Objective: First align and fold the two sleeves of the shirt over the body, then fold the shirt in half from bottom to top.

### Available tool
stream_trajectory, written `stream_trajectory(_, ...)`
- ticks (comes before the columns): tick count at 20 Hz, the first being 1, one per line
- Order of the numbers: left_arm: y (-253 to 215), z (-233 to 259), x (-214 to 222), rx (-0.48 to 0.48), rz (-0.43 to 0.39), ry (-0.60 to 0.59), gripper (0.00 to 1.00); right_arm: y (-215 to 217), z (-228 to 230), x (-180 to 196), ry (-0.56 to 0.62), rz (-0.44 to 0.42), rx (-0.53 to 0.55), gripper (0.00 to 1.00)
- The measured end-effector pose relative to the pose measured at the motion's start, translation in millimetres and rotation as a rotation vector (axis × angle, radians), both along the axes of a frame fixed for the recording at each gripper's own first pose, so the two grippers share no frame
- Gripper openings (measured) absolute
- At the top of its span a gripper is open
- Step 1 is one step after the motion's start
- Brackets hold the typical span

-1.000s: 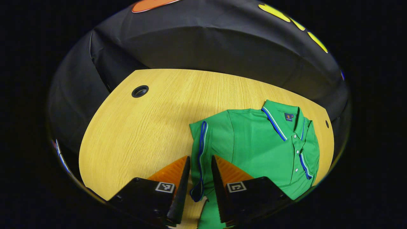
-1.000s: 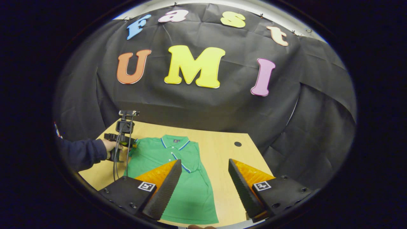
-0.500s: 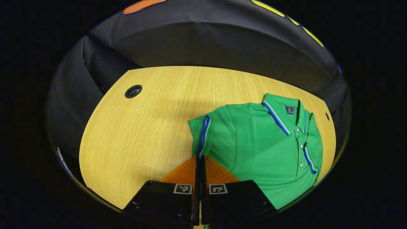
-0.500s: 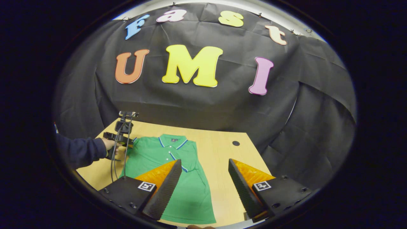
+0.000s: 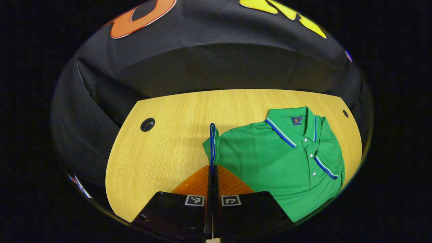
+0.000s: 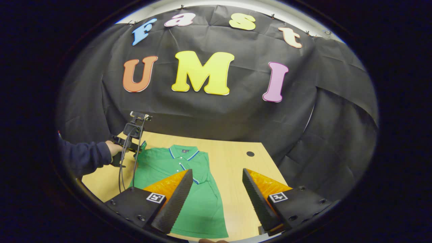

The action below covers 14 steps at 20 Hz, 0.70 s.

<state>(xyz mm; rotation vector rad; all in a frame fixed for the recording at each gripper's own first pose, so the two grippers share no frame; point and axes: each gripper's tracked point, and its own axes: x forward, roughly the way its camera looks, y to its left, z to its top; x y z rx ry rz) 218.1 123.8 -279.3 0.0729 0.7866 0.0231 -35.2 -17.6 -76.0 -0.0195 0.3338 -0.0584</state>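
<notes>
Green shirt (image 5: 280, 165) lies on the wooden table (image 5: 162, 158). Left gripper (image 5: 212, 175) pinches its sleeve (image 5: 212, 145), lifted beside the body. Right gripper (image 6: 216, 189) hovers above the hem, fingers wide apart.

Bright, sharp fisheye views, bowed edges, soft shadows on the table (image 5: 162, 155).

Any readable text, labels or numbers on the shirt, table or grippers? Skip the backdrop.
Green polo shirt: dark blue neck label, too small to read.
Left gripper: black-and-white square markers, a code pattern, no letters or numbers.
Right gripper: matching square markers, no text.
Light wooden table: no text.
</notes>
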Motion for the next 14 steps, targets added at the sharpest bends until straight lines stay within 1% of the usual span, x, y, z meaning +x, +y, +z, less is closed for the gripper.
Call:
stream_trajectory(3,-27.2,11.7,-0.4,-0.005,-0.040,-0.014,0.04,-3.2,1.0,-0.6,-0.006,-0.004,0.006,0.94)
stream_trajectory(6,-58.3,20.8,-0.9,0.025,-0.107,-0.036,0.04,-7.1,-6.3,-2.8,0.006,-0.014,0.015,0.94)
stream_trajectory(7,-71.7,20.7,-2.5,0.026,-0.131,-0.037,0.00,-8.7,-8.8,-3.8,0.012,-0.018,0.015,0.94)
stream_trajectory(8,-84.0,21.2,-3.9,0.028,-0.153,-0.034,0.04,-9.9,-11.4,-4.2,0.017,-0.020,0.017,0.94)
stream_trajectory(12,-129.4,7.3,-10.8,0.028,-0.227,-0.023,0.04,-15.8,-23.0,-7.7,0.040,-0.035,0.025,0.94)
stream_trajectory(13,-136.0,1.4,-12.6,0.036,-0.237,-0.010,0.04,-17.3,-26.3,-8.3,0.048,-0.038,0.028,0.95)
stream_trajectory(14,-143.1,-3.6,-15.6,0.039,-0.244,0.002,0.04,-19.7,-31.2,-9.7,0.059,-0.043,0.029,0.94)
